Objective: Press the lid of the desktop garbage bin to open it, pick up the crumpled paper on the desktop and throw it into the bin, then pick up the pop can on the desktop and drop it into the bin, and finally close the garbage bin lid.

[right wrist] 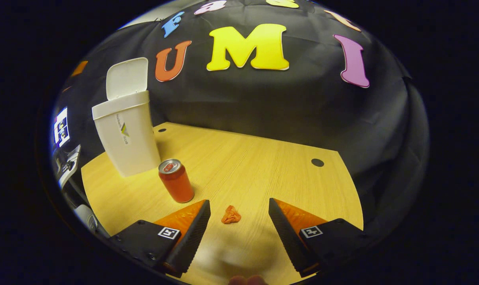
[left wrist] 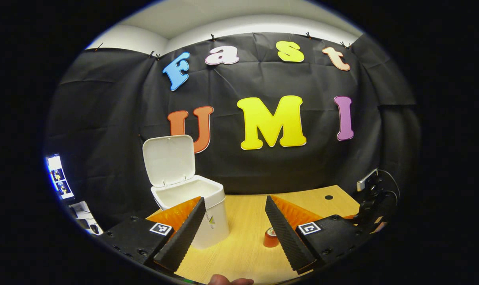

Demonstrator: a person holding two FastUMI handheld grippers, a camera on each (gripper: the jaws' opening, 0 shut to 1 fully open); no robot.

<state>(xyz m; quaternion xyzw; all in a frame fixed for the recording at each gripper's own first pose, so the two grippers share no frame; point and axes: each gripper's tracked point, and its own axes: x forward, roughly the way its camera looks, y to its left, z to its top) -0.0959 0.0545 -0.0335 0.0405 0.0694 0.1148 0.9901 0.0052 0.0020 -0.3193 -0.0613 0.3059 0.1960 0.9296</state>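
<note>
- Left gripper (left wrist: 234,225): jaws wide apart, nothing between them, held above the desk (left wrist: 247,221) near the bin, as seen in the left gripper view.
- Right gripper (right wrist: 239,231): jaws likewise spread, empty, aimed low over the desk in the right gripper view.
- Far left on the desk: white garbage bin (right wrist: 127,136), upright, with its lid (right wrist: 126,77) already swung up and standing open, so the lid press looks done.
- Just right of the bin and a little nearer: pop can (right wrist: 176,180), upright, close to the bin but not touching it; untouched so far.
- Further right and nearer: crumpled paper (right wrist: 231,215), small and orange, lying flat on the desk, almost centred in the gap ahead of the right gripper's spread fingers, not yet between them.
- Step in hand, by judgement: picking up the paper, with the right gripper lined up for it.
- Next move likely calls for lowering and easing forward until both fingers flank the wad, closing gently on so soft and low a thing, then lifting and carrying it left over the can to the bin's open mouth.
- Care needed not to knock the can on the way across.
</note>
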